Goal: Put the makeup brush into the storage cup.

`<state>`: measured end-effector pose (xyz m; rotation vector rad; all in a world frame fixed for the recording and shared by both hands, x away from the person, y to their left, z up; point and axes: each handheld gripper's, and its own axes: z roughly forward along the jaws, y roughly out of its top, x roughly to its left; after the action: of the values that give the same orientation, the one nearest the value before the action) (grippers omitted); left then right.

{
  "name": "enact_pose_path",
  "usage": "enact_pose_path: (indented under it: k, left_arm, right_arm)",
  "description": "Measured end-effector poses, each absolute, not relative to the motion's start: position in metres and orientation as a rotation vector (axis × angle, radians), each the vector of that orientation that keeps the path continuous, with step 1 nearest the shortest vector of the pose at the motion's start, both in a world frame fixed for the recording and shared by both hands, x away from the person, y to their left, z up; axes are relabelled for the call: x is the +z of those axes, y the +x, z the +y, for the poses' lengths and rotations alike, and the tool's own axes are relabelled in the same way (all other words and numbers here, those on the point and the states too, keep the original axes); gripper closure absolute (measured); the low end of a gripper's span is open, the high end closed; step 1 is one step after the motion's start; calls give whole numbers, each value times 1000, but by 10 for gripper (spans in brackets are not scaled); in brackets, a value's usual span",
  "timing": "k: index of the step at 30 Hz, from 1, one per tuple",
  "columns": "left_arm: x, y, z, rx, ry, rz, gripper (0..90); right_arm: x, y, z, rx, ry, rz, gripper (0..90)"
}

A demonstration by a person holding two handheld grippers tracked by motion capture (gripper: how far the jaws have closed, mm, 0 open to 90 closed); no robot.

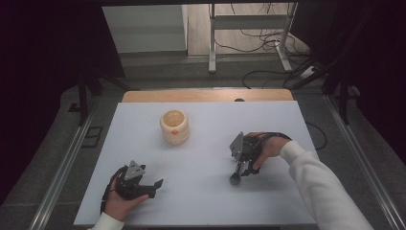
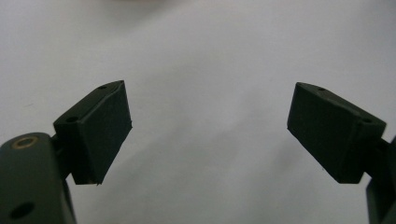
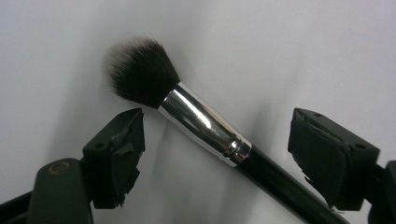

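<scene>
- White table (image 1: pixel 201 201) fills the middle of the high view; a strip of bare wood shows along its far edge.
- Cream round pot (image 1: pixel 174 127), centre-left of the frame and slightly above the middle. Stands upright, mouth open to the camera. A small orange mark sits on its near wall. The inside looks pale; I cannot tell whether anything is in it.
- Makeup brush (image 3: pixel 196 119): dark bristle head, shiny silver ferrule, black handle. It lies flat on the table, well apart from the pot, lower right of centre in the high view.
- Right gripper (image 3: pixel 215 140): jaws apart, one on each side of the brush, ferrule and handle passing diagonally between them. Neither pad presses on the brush.
- In the high view, right gripper points down at the table, held by a hand in a white sleeve.
- Left gripper (image 2: pixel 208 128): jaws spread wide over bare table, nothing between them. Lower left of the high view, well away from pot and brush.
</scene>
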<state>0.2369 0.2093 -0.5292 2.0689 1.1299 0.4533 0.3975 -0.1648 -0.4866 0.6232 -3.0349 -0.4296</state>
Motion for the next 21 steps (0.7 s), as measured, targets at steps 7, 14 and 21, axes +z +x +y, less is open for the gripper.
enact_pose_path:
  k: [7, 14, 21]
  left_arm:
    - [-529, 237, 210, 454, 2071, 1130, 144]
    - [-529, 237, 210, 454, 2077, 1128, 144]
    - [-529, 236, 209, 457, 2071, 1128, 144]
  right_arm:
    - [-496, 402, -162, -393, 624, -3027, 284]
    - [-498, 405, -163, -357, 590, -3009, 374]
    - [-495, 405, -160, -322, 574, -3016, 585]
